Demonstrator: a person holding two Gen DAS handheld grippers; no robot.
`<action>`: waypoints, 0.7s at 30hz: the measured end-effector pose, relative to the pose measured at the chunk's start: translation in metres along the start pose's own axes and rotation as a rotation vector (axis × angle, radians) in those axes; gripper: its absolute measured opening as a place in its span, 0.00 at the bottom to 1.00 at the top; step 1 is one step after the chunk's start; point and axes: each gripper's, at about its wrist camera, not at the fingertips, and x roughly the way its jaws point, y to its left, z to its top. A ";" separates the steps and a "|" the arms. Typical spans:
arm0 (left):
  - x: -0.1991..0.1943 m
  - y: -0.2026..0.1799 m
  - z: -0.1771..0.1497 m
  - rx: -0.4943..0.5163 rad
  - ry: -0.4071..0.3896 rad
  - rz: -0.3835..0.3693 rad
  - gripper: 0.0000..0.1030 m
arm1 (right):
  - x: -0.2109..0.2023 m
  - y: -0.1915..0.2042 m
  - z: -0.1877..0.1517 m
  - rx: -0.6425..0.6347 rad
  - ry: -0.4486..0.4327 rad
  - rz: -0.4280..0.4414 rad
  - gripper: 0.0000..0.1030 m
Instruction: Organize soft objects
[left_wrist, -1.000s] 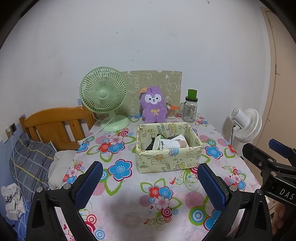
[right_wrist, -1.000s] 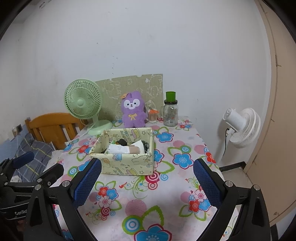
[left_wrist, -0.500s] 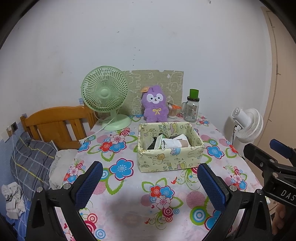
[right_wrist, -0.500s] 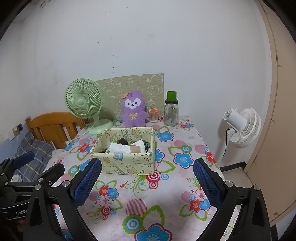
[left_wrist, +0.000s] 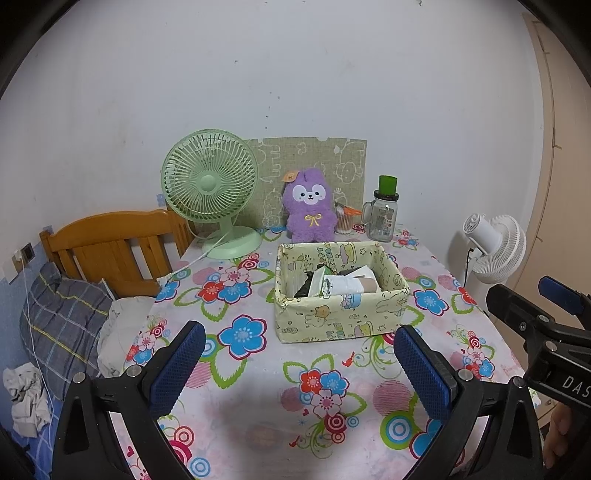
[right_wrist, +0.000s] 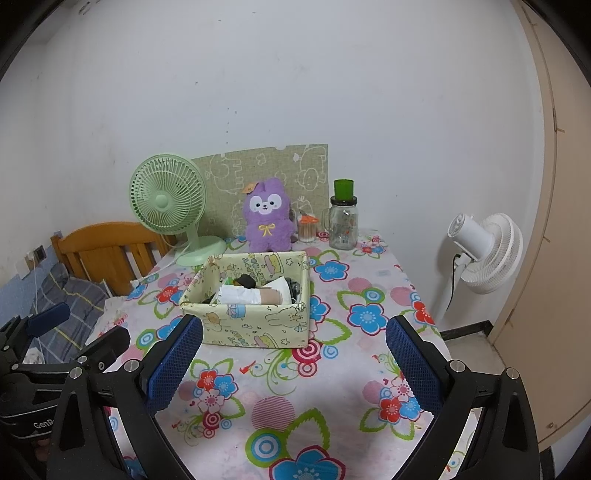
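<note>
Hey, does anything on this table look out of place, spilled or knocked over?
Nothing spilled or toppled. The purple plush sits upright behind the fabric box, outside it, while other soft items lie jumbled inside. Green fan and glass jar stand upright.

A green desk fan (left_wrist: 210, 192) and a lidded glass jar (left_wrist: 382, 216) stood at the table's back edge — a white fan (left_wrist: 495, 248) stood beside the table.

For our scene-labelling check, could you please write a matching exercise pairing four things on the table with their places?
Things:
1. green fan
2. purple plush toy
3. glass jar
4. fabric box

Places:
A. back right, green cup on its lid
B. back left corner
C. mid-table, holding rolled items
D. against the patterned board

Pairs: 1-B, 2-D, 3-A, 4-C
</note>
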 end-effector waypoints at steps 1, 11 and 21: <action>0.000 0.000 0.000 0.000 -0.001 0.001 1.00 | 0.001 0.000 0.000 0.000 0.001 0.001 0.98; 0.002 -0.006 0.000 0.021 0.001 -0.016 1.00 | 0.003 0.002 0.000 -0.010 -0.001 0.013 0.98; 0.002 -0.005 0.000 0.018 0.004 -0.017 1.00 | 0.003 0.002 0.001 -0.010 0.001 0.009 0.98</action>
